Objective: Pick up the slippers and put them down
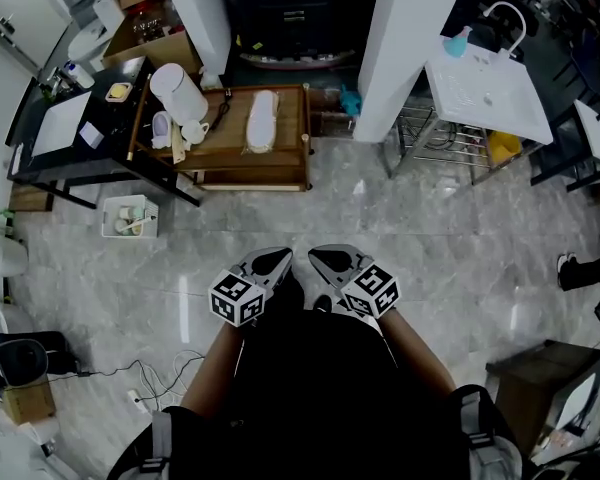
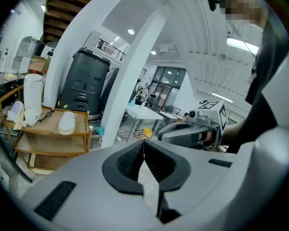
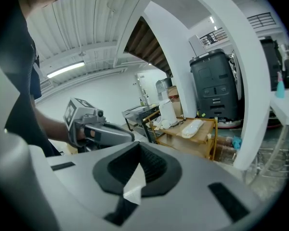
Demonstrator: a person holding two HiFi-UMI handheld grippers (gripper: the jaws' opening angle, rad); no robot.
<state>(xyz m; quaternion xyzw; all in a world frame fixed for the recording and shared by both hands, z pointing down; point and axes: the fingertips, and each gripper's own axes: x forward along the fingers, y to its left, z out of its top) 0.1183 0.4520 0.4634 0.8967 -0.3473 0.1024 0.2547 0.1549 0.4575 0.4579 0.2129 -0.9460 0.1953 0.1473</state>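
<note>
The pale slipper (image 1: 263, 120) lies flat on the low wooden table (image 1: 285, 163), lengthwise from near to far, about the middle of the top. Whether it is one slipper or a pair stacked cannot be told. Left of it on the same top stands a white jug (image 1: 179, 92) with a few small pale things beside it.

You hold your left gripper (image 1: 276, 259) and right gripper (image 1: 322, 259) side by side close to your body, tips pointing to the far side. They are over the grey marble floor (image 1: 430, 233) and well apart from the table. The slipper sits beyond both tips and a little to the left, with open floor between. Nothing touches it.

Both grippers have their jaws closed tip to tip, and neither has anything between the pads. In the left gripper view the slipper shows far off to the left of the jaws. In the right gripper view it shows above and to the right of them.

Round the table, a white pillar (image 1: 405, 38) rises just to its right and a black desk (image 1: 75, 158) stands against its left side. A white crate (image 1: 130, 216) sits on the floor near that desk. A white table (image 1: 485, 93) stands at the far right.
</note>
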